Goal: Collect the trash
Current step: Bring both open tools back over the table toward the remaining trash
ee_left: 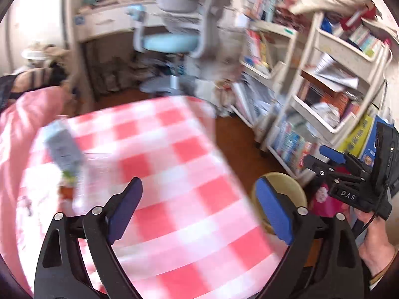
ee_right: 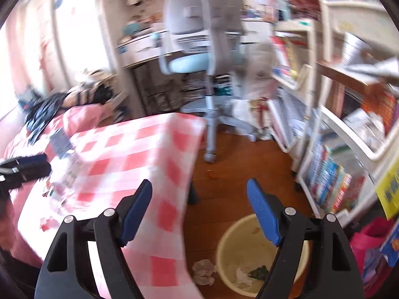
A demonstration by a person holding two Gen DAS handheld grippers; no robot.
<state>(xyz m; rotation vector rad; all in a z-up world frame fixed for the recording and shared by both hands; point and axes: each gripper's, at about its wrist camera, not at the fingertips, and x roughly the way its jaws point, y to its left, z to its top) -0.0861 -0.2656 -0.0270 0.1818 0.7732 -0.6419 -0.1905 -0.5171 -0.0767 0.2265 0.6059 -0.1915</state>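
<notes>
My left gripper (ee_left: 199, 199) is open and empty above the red-and-white checked tablecloth (ee_left: 174, 154). A blurred blue-grey carton (ee_left: 62, 147) and clear wrappers lie on the cloth at the left. My right gripper (ee_right: 199, 199) is open and empty, over the table's right edge (ee_right: 179, 174). Below it stands a cream bin (ee_right: 232, 244) on the wooden floor, with scraps of trash inside. A crumpled paper (ee_right: 203, 271) lies on the floor beside the bin's left side. The bin (ee_left: 291, 186) also shows in the left wrist view behind my left gripper's right finger. The right gripper's body (ee_left: 349, 182) is at the right there.
A blue-seated desk chair (ee_right: 199, 59) stands beyond the table. White shelving carts full of books (ee_right: 349, 124) line the right side. A pink bag (ee_right: 371, 244) sits by the bin. Pink bedding with clothes (ee_right: 49, 114) is at the left. Small scraps (ee_right: 62, 184) lie on the cloth.
</notes>
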